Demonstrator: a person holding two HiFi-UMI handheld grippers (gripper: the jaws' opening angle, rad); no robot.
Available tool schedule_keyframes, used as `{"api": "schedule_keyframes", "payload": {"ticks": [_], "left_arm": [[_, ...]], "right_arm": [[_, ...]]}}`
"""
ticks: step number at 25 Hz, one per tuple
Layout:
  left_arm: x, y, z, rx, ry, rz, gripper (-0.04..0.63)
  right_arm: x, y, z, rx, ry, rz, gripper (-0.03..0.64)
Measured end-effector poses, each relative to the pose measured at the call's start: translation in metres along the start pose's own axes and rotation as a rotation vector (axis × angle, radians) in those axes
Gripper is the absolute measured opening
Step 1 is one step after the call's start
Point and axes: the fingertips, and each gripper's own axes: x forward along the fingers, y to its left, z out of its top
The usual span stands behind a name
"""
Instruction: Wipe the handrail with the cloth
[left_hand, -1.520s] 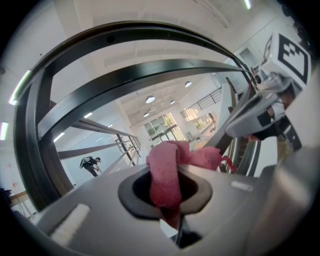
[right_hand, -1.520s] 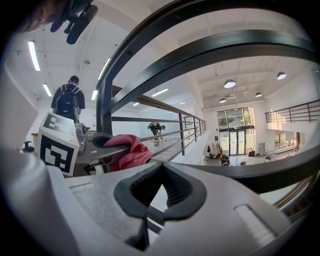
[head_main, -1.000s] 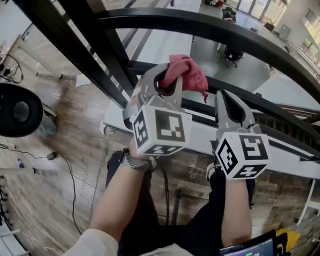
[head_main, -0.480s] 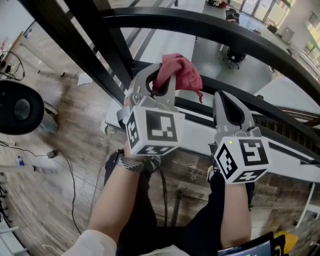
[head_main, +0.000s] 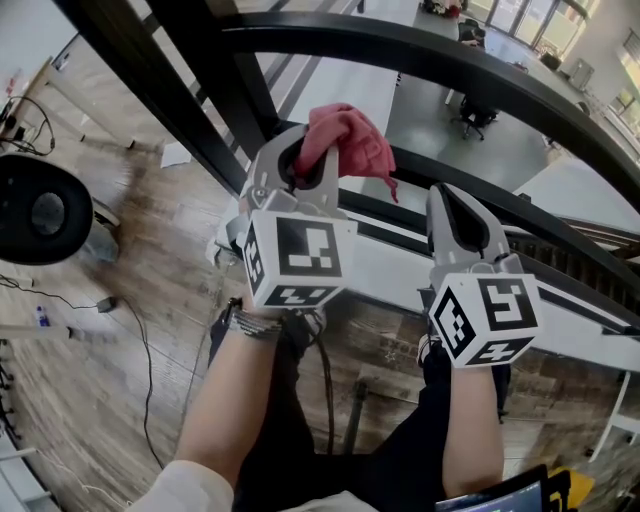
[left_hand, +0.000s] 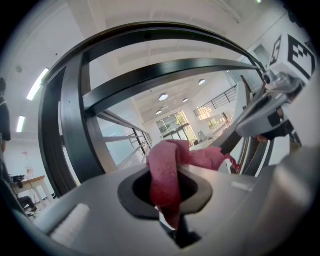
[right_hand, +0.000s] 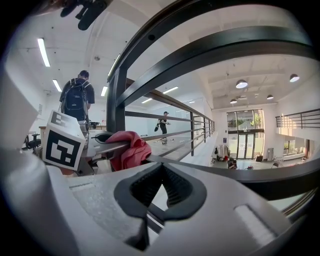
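Cloth (head_main: 345, 140) pinched in L gripper (head_main: 312, 160) near black handrail (head_main: 480, 75), lower bars (head_main: 560, 225) behind; R gripper (head_main: 452, 200) closed, empty, alongside.

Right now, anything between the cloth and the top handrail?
Nothing. In the head view a bare gap separates the cloth, shut in the left gripper, from the top handrail.
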Motion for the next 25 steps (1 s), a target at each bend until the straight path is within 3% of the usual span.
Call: {"api": "schedule_keyframes", "payload": {"ticks": [13,25], "left_arm": [[-0.012,0.026,-0.022,-0.014,0.034,0.051,0.031],[-0.02,0.04,-0.048,-0.112,0.1,0.047,0.034]], "right_arm": [[0.008,0.011,0.0,-0.005,0.008,0.018,0.002],[0.015,0.018,-0.004,-0.012,0.023,0.028,0.002]]}}
